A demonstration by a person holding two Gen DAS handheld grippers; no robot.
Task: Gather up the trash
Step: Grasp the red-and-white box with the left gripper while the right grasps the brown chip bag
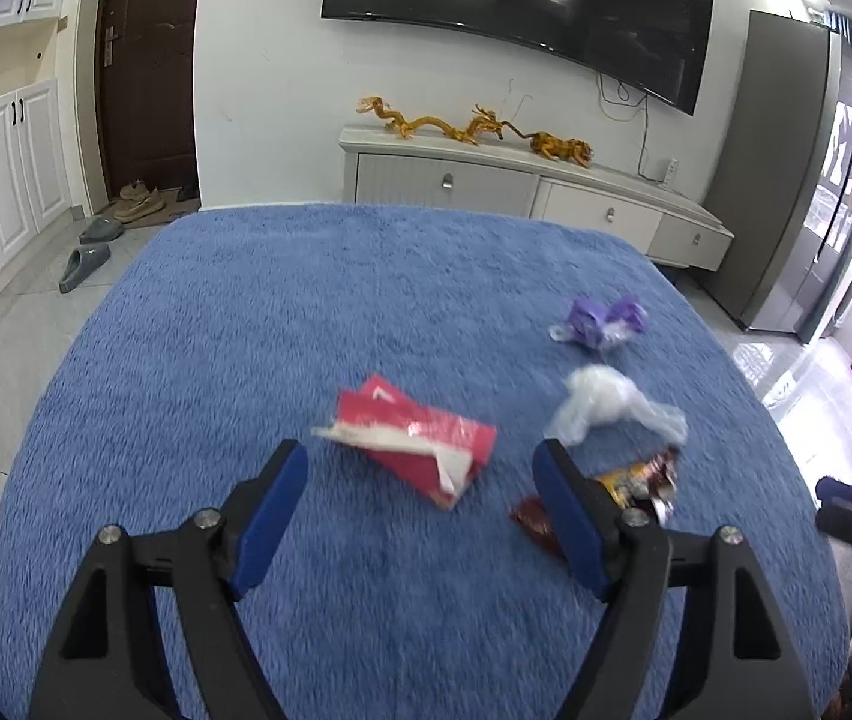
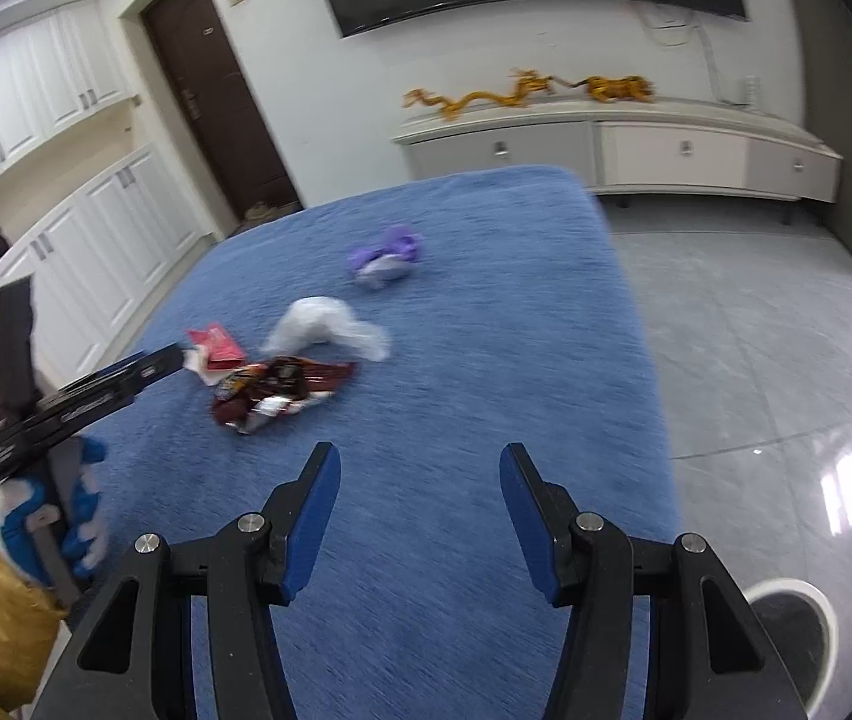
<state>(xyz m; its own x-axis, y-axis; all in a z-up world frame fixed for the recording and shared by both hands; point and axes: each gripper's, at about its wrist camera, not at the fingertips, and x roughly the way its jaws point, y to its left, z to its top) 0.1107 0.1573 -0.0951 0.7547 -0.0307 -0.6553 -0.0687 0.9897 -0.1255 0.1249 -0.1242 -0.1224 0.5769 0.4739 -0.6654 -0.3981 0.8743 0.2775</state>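
Progress: 0 collected | left gripper (image 1: 420, 468) jaws apart, empty, nearing red carton (image 1: 414, 441) | right gripper (image 2: 420, 480) jaws apart, empty | 4 trash pieces on blue tabletop (image 1: 246, 312): carton, clear bag (image 1: 600, 405), purple wrapper (image 1: 600, 321), brown wrapper (image 2: 276, 387).

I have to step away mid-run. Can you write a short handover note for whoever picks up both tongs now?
Left tongs: open, empty, aimed at the red packet.
Right tongs: open, empty, over bare blue cover.
On the cover: red packet, brown snack wrapper, clear plastic wad, purple wrapper.
Done: nothing picked up as far as these views show.
Left: collect all four pieces.
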